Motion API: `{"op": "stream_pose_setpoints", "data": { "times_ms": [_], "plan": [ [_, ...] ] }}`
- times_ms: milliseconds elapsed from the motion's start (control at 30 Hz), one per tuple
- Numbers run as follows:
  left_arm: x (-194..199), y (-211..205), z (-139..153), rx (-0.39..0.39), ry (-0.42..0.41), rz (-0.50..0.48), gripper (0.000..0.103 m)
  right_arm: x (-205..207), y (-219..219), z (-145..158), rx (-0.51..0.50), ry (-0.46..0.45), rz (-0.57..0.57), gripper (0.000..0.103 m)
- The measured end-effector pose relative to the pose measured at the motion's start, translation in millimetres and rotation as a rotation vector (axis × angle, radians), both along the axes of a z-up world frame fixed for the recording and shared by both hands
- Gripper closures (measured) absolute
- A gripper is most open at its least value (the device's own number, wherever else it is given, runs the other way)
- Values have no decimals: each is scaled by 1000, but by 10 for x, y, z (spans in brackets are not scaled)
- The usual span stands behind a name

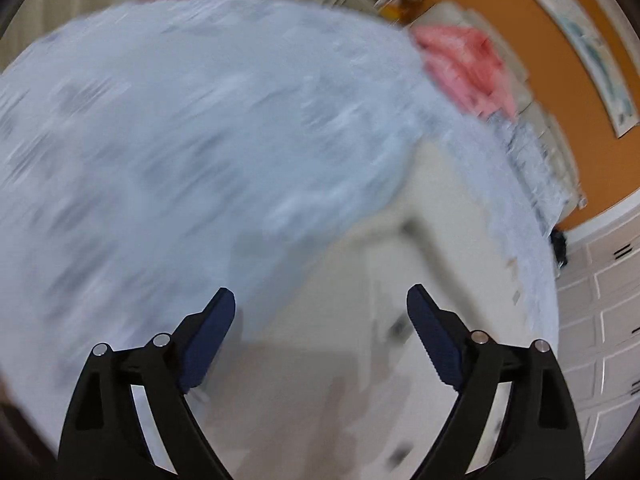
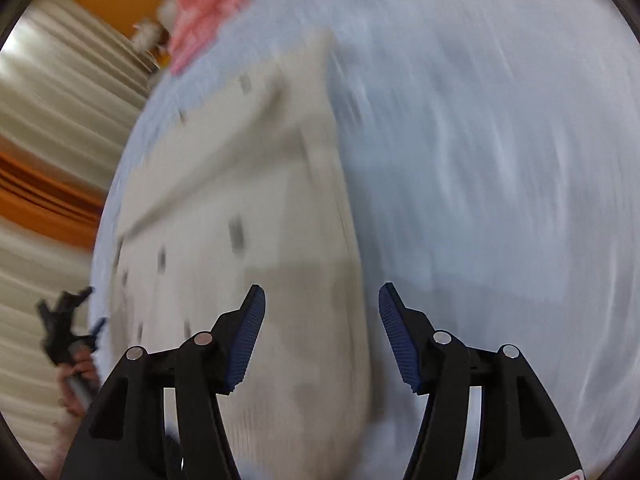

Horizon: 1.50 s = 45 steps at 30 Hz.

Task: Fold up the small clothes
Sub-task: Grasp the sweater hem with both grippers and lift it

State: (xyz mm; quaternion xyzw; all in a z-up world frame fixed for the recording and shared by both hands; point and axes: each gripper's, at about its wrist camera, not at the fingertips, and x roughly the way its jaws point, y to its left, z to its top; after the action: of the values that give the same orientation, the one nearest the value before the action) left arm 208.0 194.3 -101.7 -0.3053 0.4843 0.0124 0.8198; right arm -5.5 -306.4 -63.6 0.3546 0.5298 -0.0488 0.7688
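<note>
A white garment with small dark marks [image 1: 400,280] lies flat on a light blue bedspread [image 1: 180,140]. It also shows in the right wrist view [image 2: 240,220], where part of it looks folded over. My left gripper [image 1: 321,300] is open and empty above the garment's edge. My right gripper [image 2: 321,296] is open and empty above the garment's right edge. The left gripper [image 2: 66,320] shows small at the lower left of the right wrist view, held in a hand. Both views are blurred by motion.
A pink cloth [image 1: 464,64] lies at the far end of the bed; it also shows in the right wrist view [image 2: 204,4]. An orange wall [image 1: 520,40] and white drawers [image 1: 600,320] stand beyond the bed. Cream curtains [image 2: 52,100] hang at the left.
</note>
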Motion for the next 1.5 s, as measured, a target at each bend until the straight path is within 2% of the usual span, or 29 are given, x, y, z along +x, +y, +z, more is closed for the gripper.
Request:
{"op": "stream_pose_setpoints", "data": {
  "times_ms": [67,100,200,300,333,367,400,433,467,500,533,567,600,700,800,933,1100,1200,1333,1433,1500],
  "plan": [
    [-328,96,-156,-15,98,-19,18,-284,81,-176,123,69,-11,44],
    [-469,98,-191,-22,113,-34,18,-407,161,-240,177,87,-7,44],
    [-783,-30,-166,8,98,-94,12,-518,353,-300,244,90,6,44],
    [-890,-167,-218,-58,124,-100,7,-498,504,-329,306,84,20,39],
    [-887,-228,-228,-49,131,-101,7,-472,534,-348,311,84,19,40],
    [-873,-253,-241,-29,141,-102,7,-403,544,-378,295,88,15,42],
    [-853,-269,-234,-20,150,-101,8,-395,547,-378,283,85,10,68],
    [-843,-262,-225,-22,160,-89,20,-367,557,-359,277,78,9,95],
    [-825,-212,-209,-70,170,-72,63,-376,565,-329,286,64,-2,92],
    [-812,-173,-216,-160,201,-72,84,-396,613,-271,276,39,-23,93],
    [-825,-140,-246,-208,228,-62,92,-430,602,-185,264,12,-32,93],
    [-890,-45,-217,-276,236,-22,92,-538,570,-18,244,-32,-40,93],
    [-940,16,-155,-297,223,-12,92,-632,545,135,227,-71,-48,94],
    [-1162,48,202,-297,141,-77,95,-934,449,546,202,-171,-61,94],
    [-1454,29,508,-307,92,-140,95,-1217,356,838,163,-224,-64,95],
    [-1987,76,816,-340,63,-187,95,-1637,359,1089,140,-247,-65,95],
    [-2647,176,977,-389,80,-189,95,-2258,512,1222,146,-228,-53,95],
    [-3046,217,1189,-374,48,-201,95,-2624,621,1325,169,-251,-64,95],
    [-3293,256,1523,-426,-7,-186,95,-2956,696,1600,176,-322,-71,95],
    [-3366,337,1838,-447,-90,-159,95,-3162,671,1882,173,-402,-80,95],
    [-3273,331,2052,-450,-162,-156,95,-3105,581,2058,170,-473,-85,95]
  ]
}}
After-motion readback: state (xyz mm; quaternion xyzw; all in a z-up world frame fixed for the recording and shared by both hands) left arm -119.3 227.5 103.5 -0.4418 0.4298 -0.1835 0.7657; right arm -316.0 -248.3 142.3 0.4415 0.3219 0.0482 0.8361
